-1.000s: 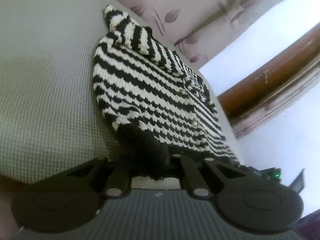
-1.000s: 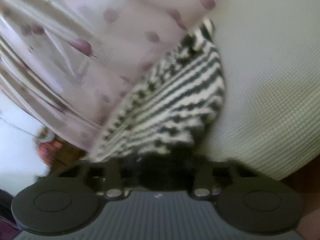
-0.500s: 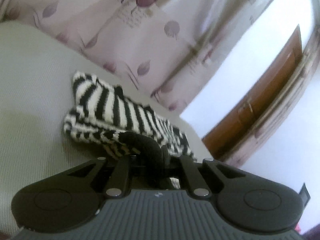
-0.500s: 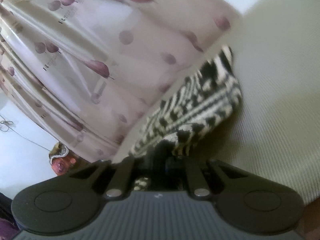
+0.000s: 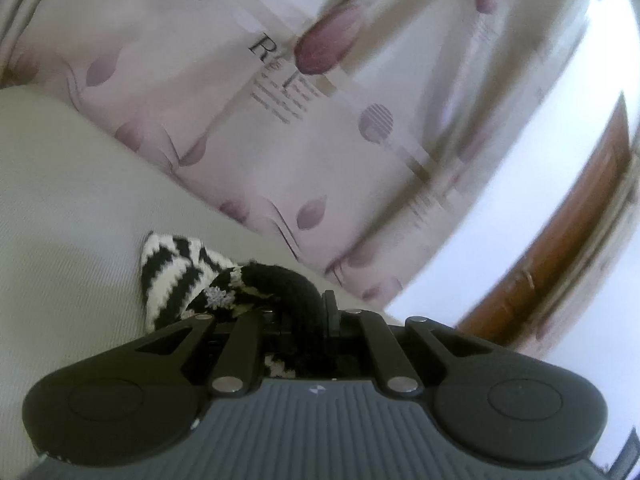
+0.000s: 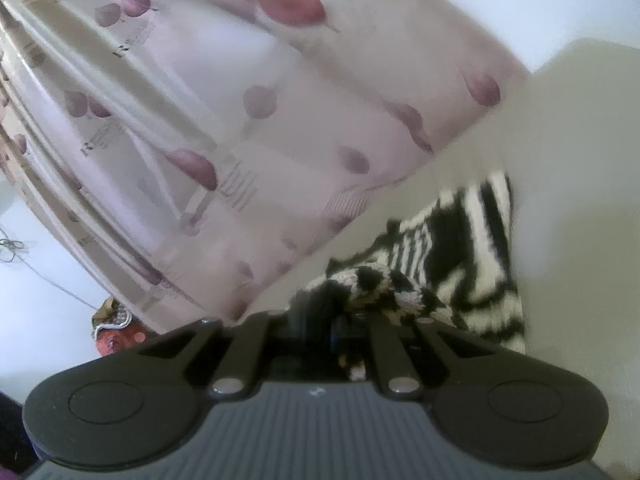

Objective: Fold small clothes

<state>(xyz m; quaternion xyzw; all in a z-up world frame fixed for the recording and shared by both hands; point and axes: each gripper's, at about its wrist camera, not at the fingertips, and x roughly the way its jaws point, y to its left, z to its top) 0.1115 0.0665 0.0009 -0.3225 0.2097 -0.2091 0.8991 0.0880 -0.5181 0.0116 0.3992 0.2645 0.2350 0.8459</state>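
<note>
at the near edge of each view, the left gripper and right gripper have their jaws closed on the black hem of the striped knit sweater, bunched on the pale bed. beyond hangs a floral curtain.

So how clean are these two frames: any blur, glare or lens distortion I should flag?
Left wrist: curtain streaked by motion blur, striped sweater soft, white wall at right blown out, strong fisheye bending along the edges. Right wrist: blurrier overall, sweater stripes smeared, curtain hazy, the gripper body stays sharp in both.
</note>
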